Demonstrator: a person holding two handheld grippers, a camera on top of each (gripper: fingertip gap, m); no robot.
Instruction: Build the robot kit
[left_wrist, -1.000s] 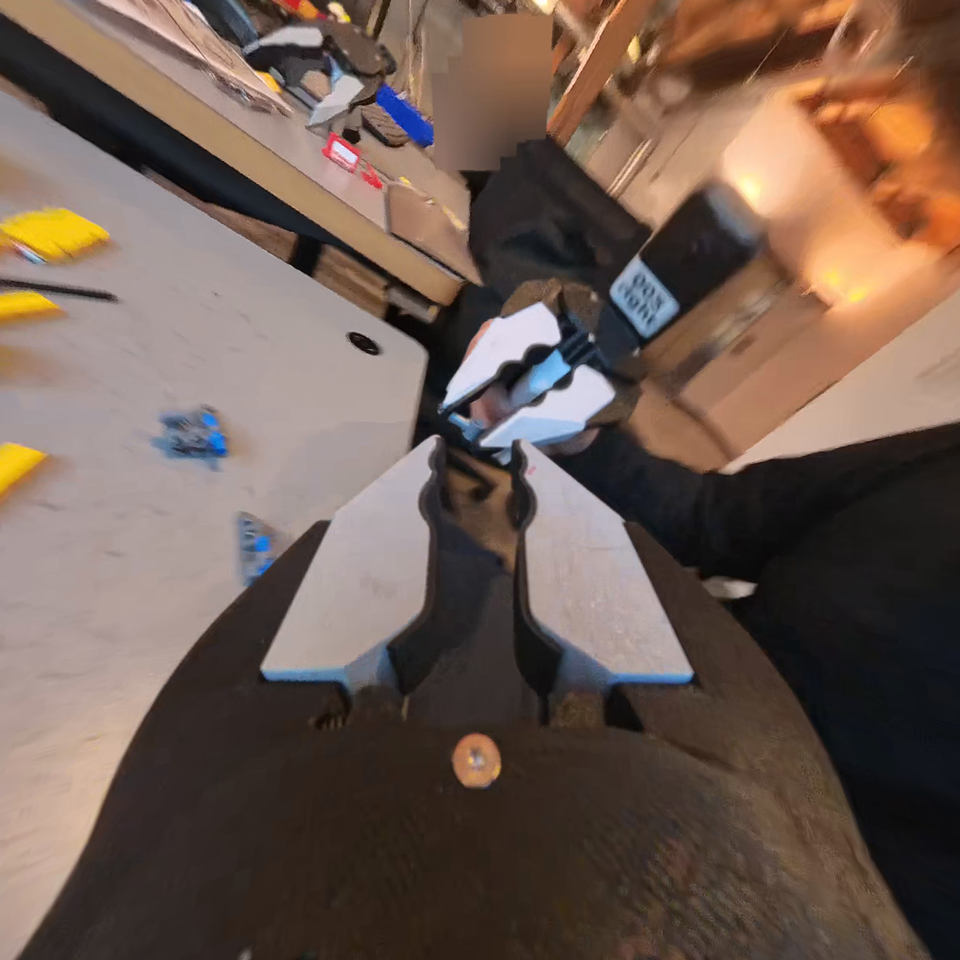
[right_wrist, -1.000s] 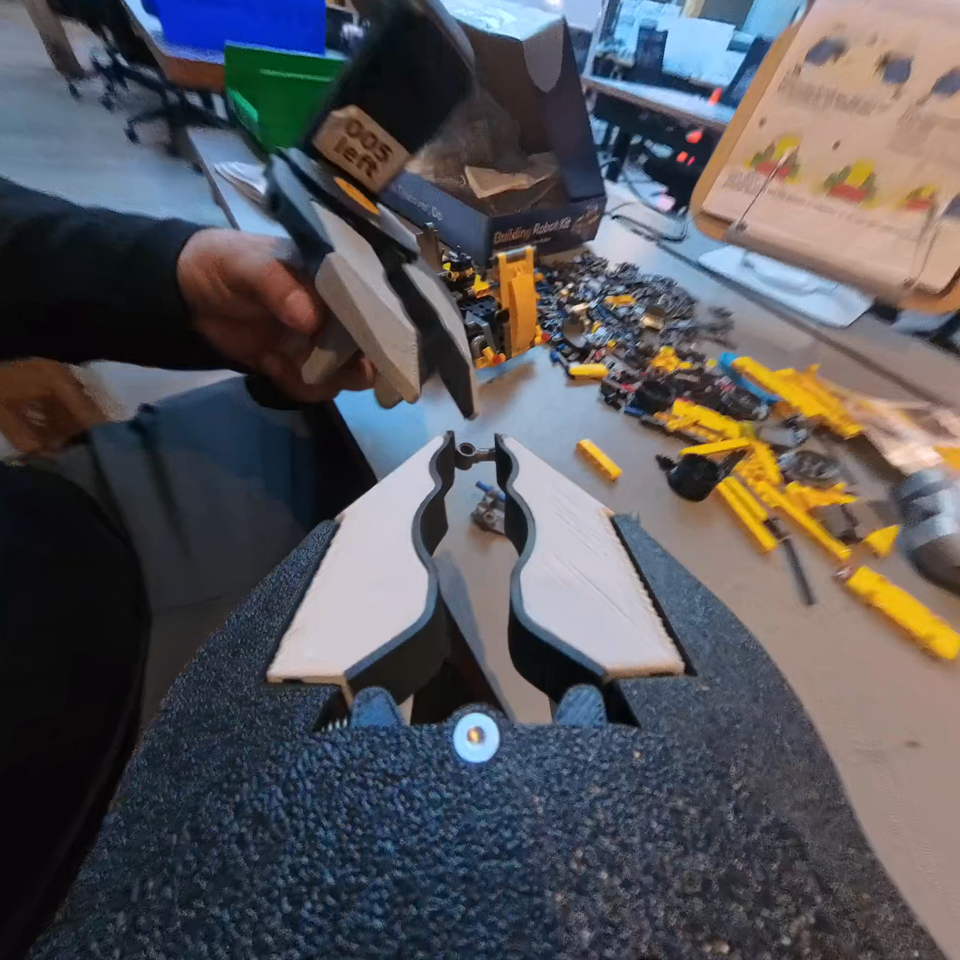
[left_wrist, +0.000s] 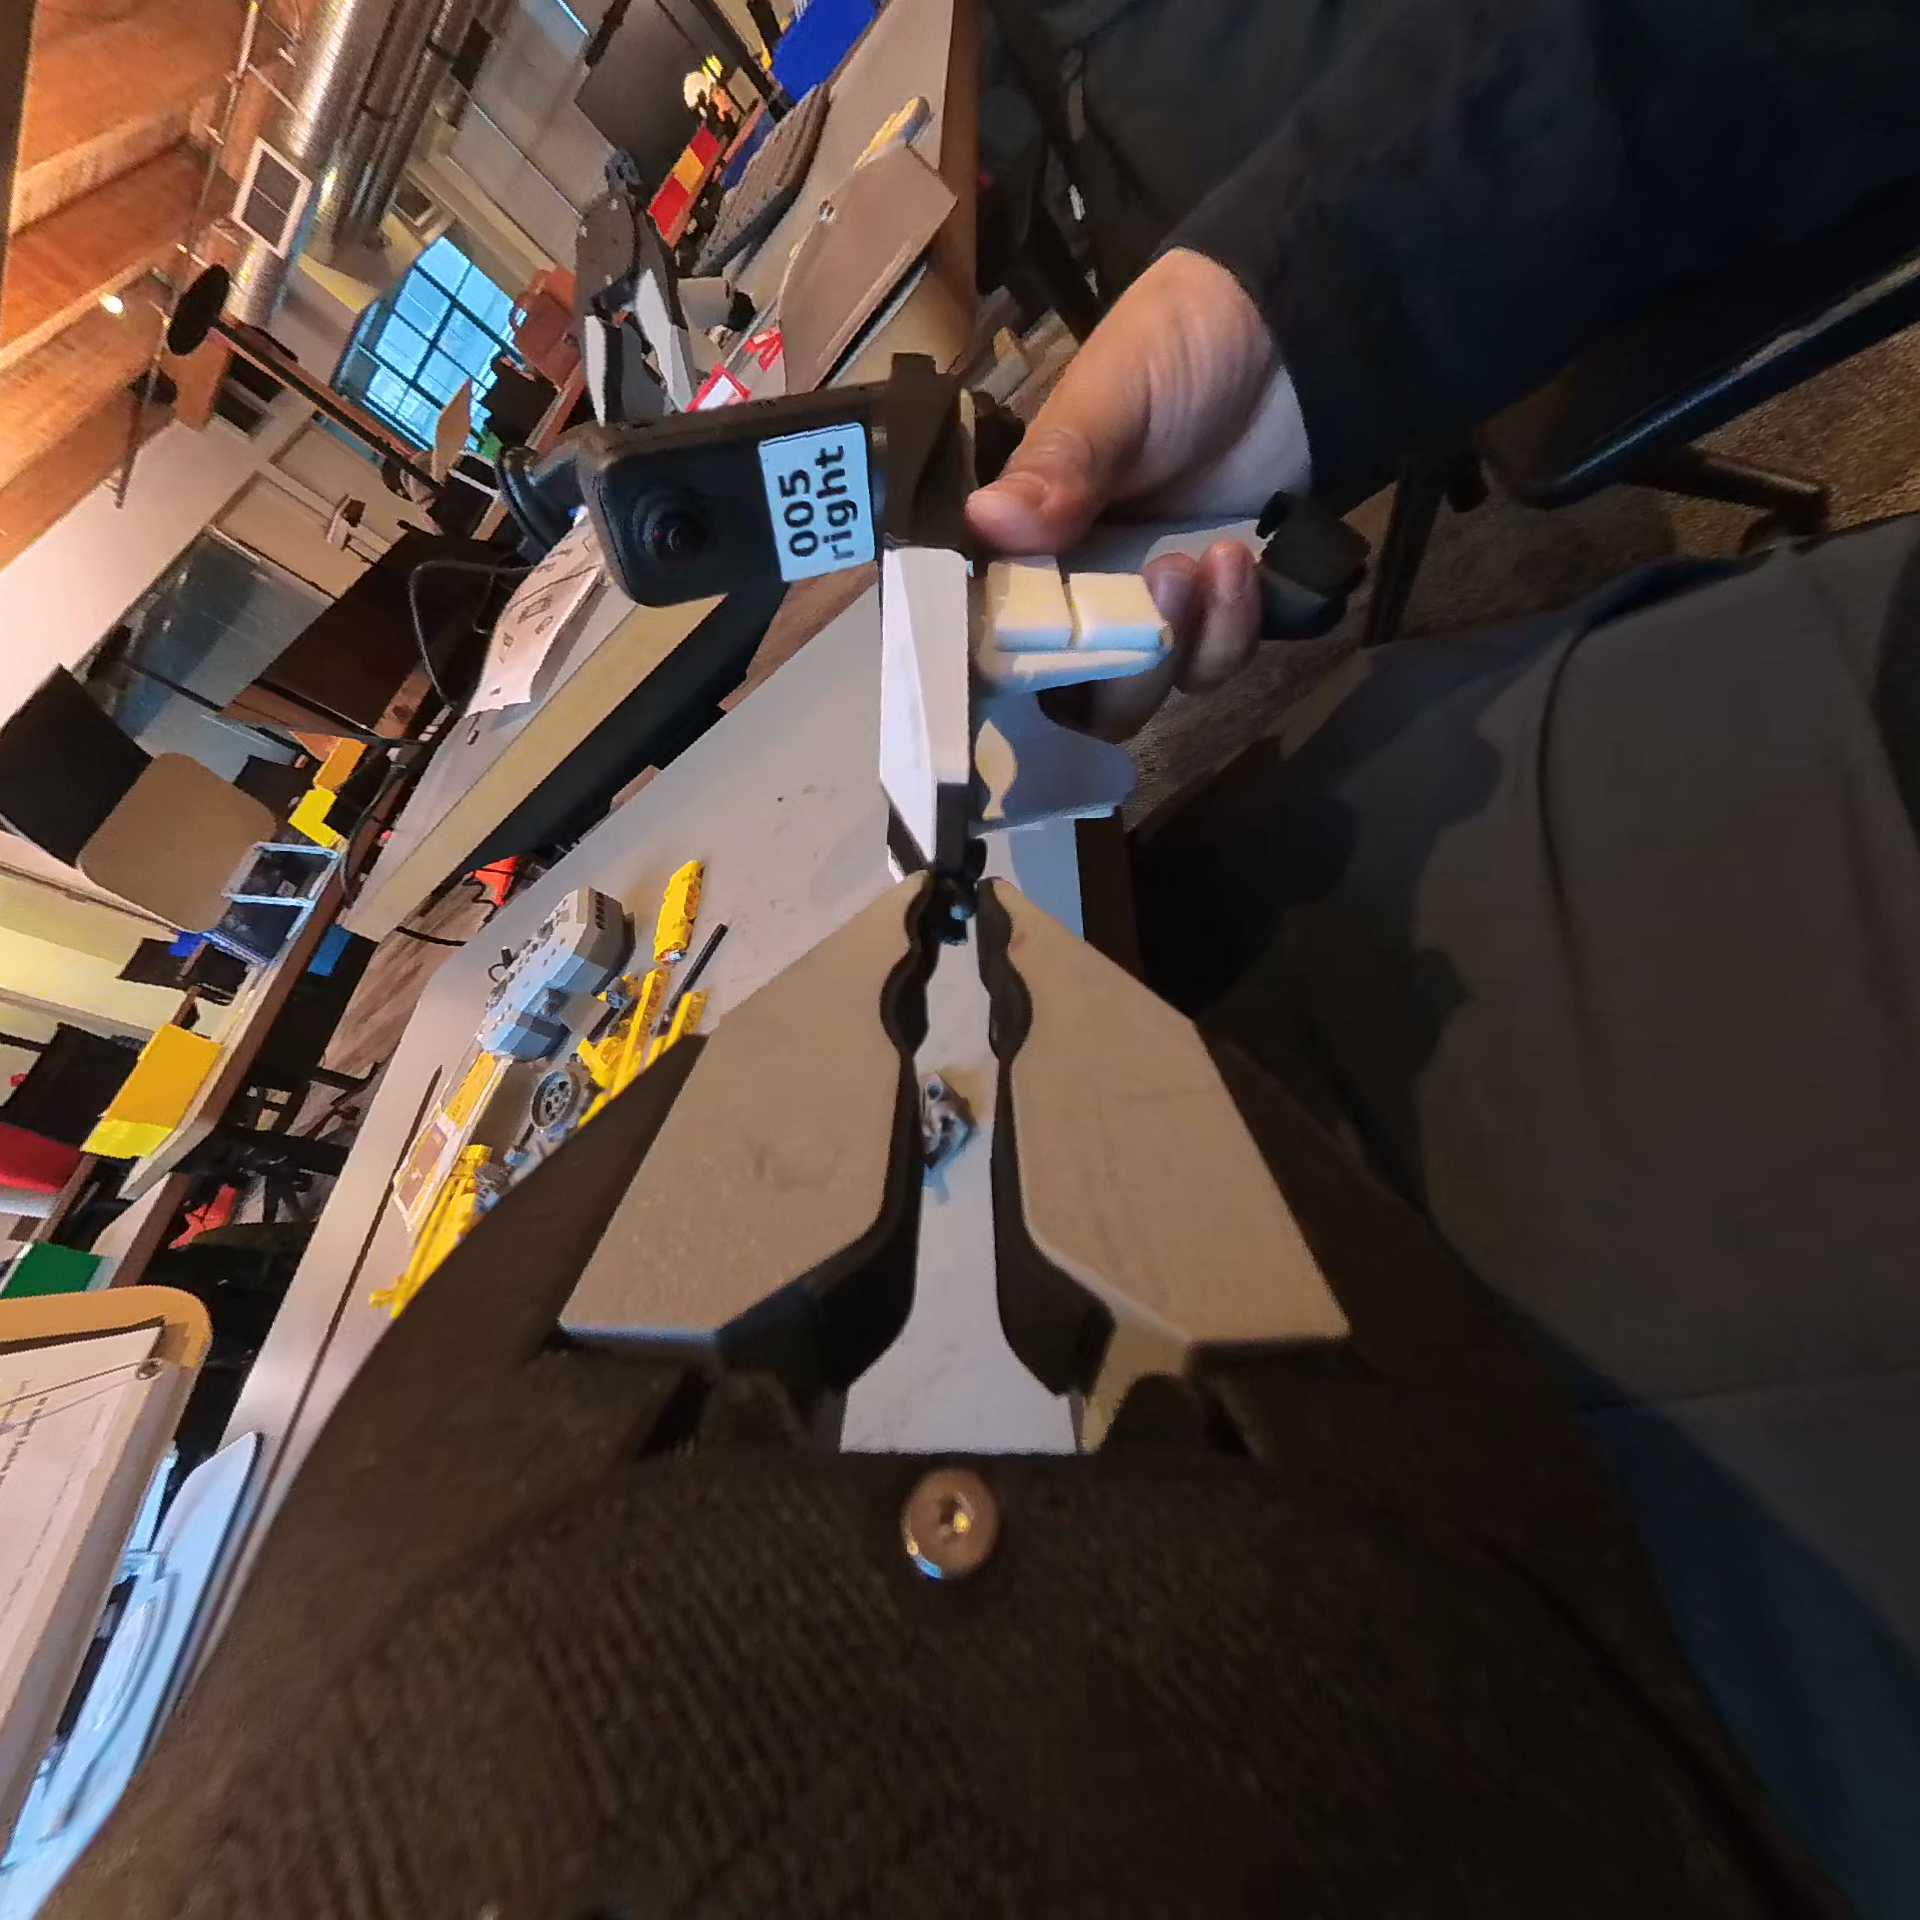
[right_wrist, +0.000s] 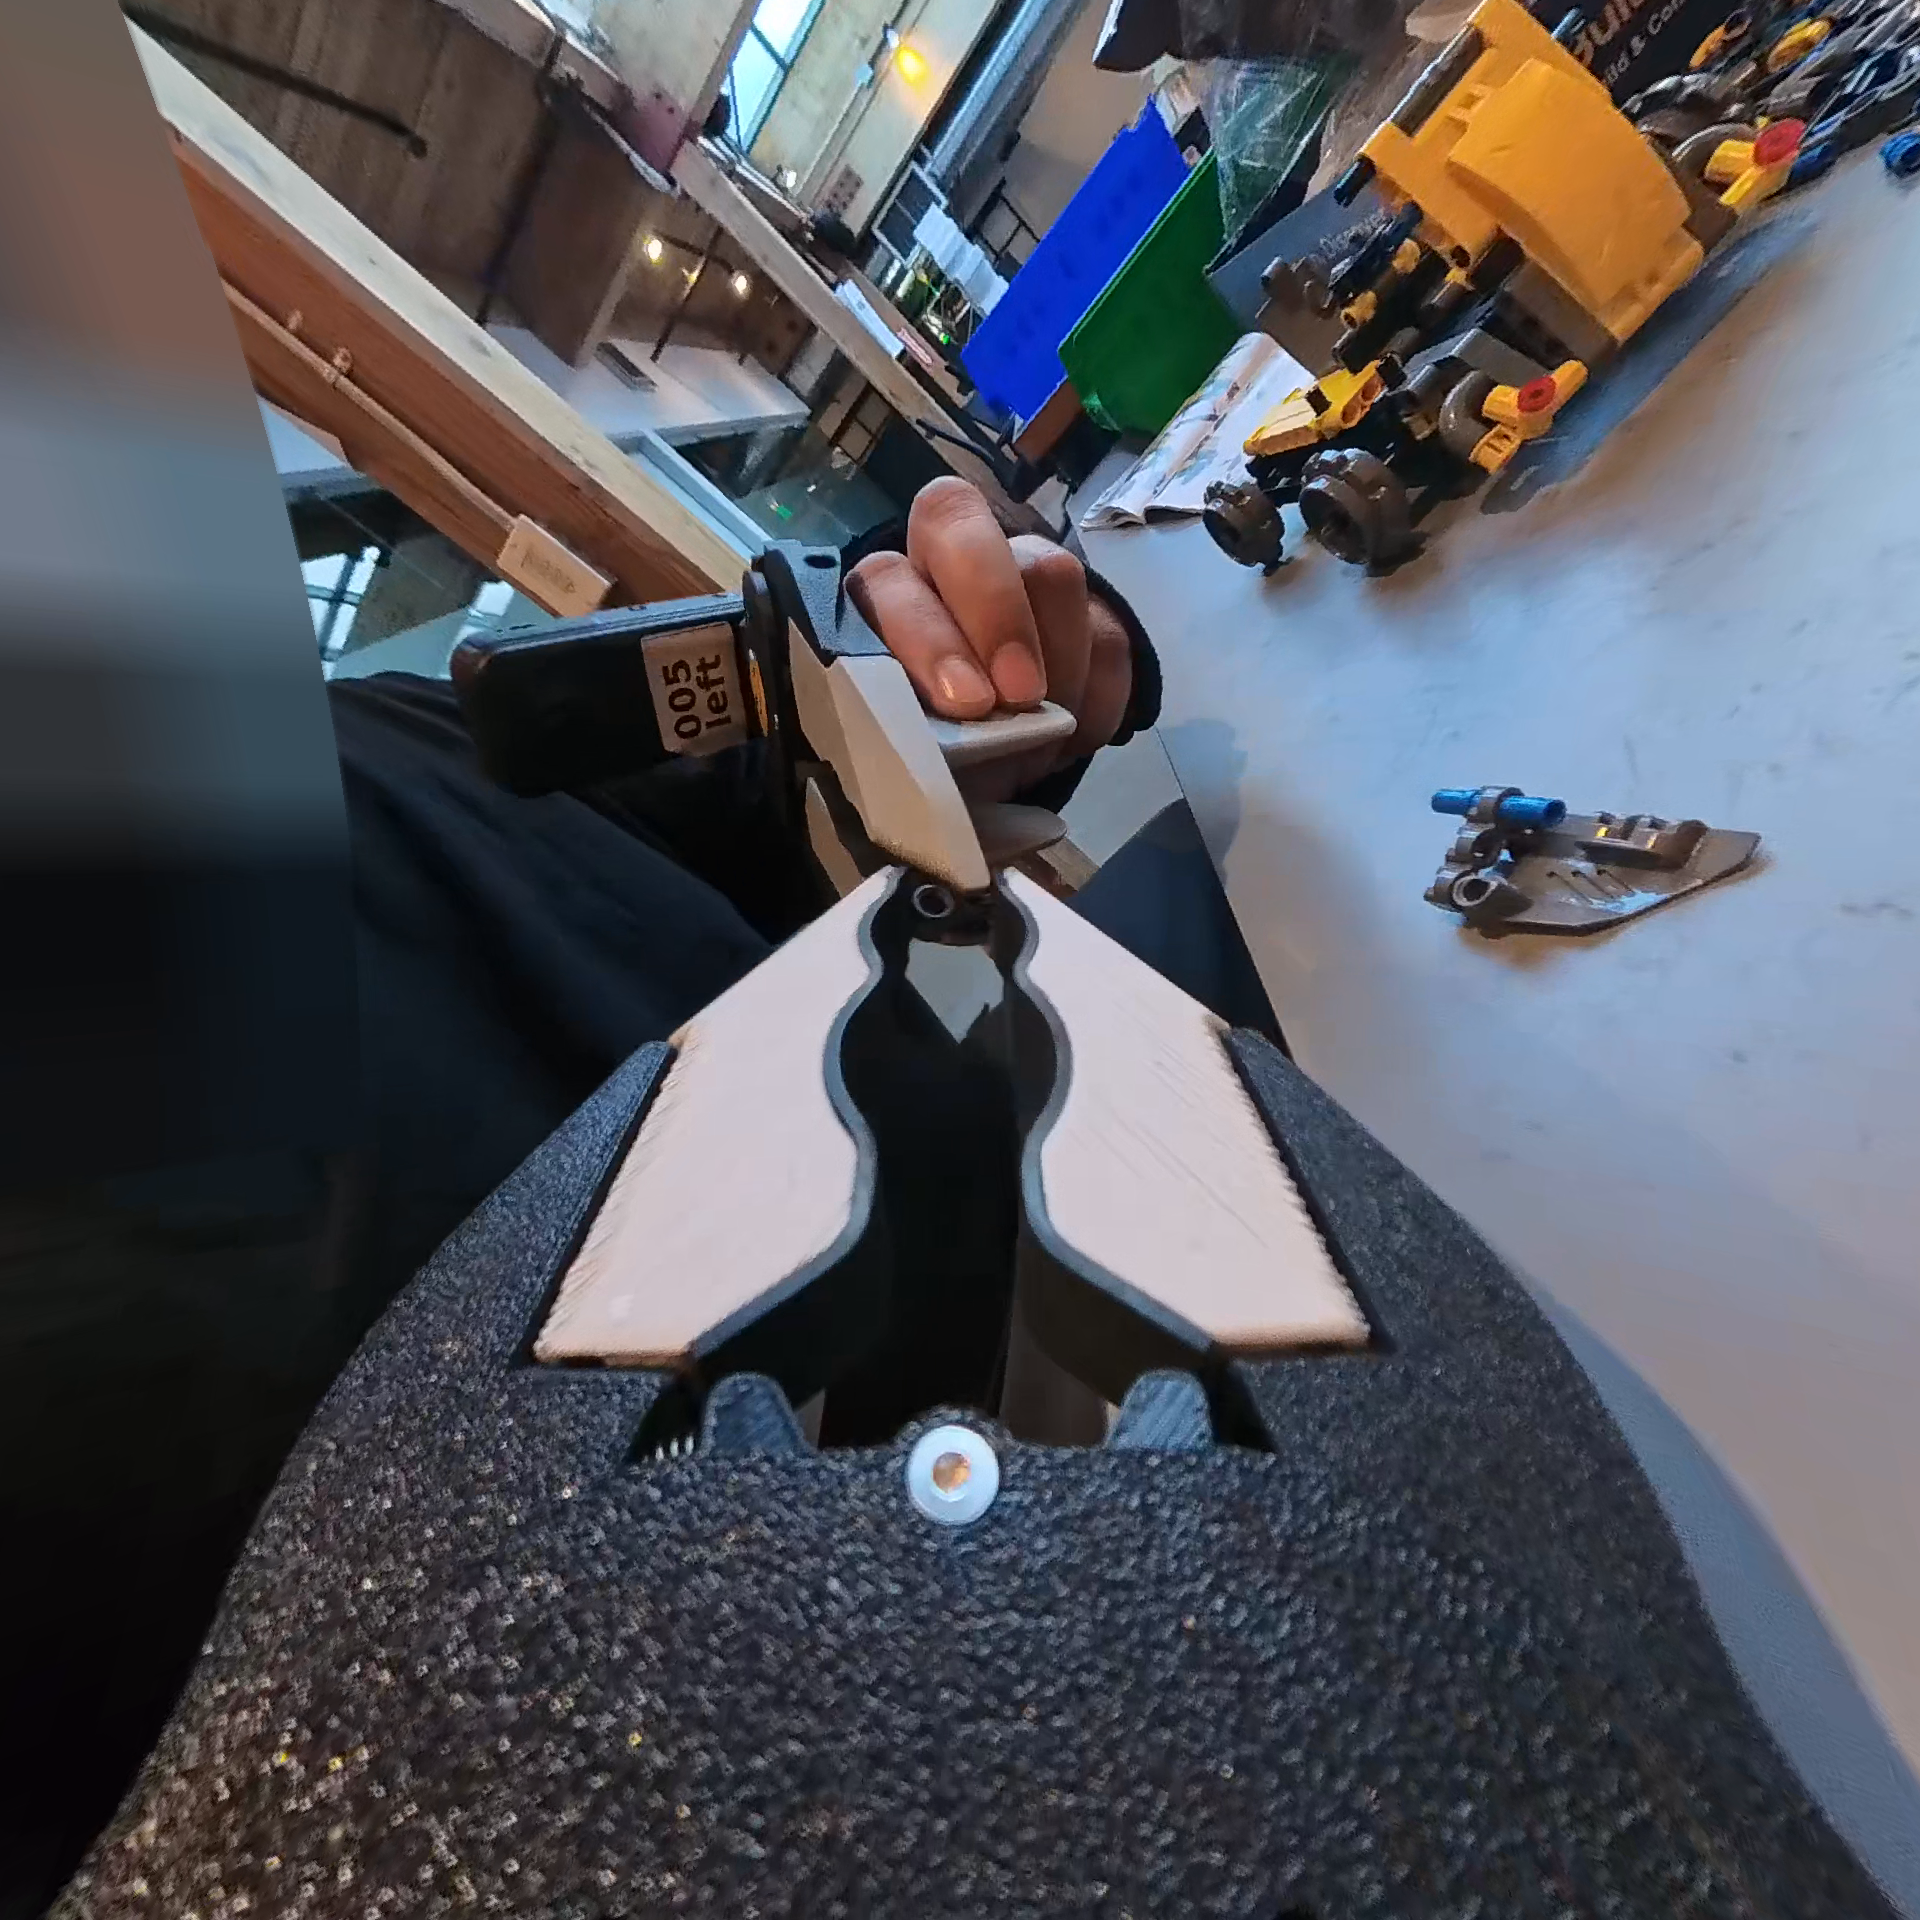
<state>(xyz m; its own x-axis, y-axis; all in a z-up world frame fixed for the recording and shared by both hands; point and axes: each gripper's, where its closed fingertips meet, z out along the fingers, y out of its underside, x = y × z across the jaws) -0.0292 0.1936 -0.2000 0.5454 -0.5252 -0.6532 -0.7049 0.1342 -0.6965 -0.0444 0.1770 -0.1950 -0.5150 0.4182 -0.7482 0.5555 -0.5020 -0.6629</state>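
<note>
Left hand-held gripper (left_wrist: 951, 909): fingers drawn nearly together, tips pinching a small dark connector piece (left_wrist: 954, 914); the rest of the slot behind the tips stands empty. Right hand-held gripper (right_wrist: 951, 899): likewise almost closed, tips clamped on a small dark piece with a round grey end (right_wrist: 928, 900). Whether the two hold one part or two mating parts cannot be told; the tips of both meet at a single spot. That spot sits off the near edge of the surface (left_wrist: 790, 790), over the person's lap, not resting on anything. Judgement: the piece is kept in the air between the tools so each can bear on it from its own side with nothing in the way. Poses: the two tools come at each other roughly head-on, both rolled far over so the room lies tilted in each view. In the left wrist view the right hand (left_wrist: 1143, 447) wraps the other tool's handle, thumb above and fingers curled on the pale trigger. In the right wrist view the left hand (right_wrist: 987, 623) grips its handle with two fingers laid along the trigger plate. On the surface, well apart from the tips: a flat grey plate with blue pins (right_wrist: 1590, 862) toward the near edge, a yellow and grey wheeled model (right_wrist: 1455, 343) further in, a grey motor block (left_wrist: 561, 966) beside scattered yellow beams (left_wrist: 644, 1029).
</note>
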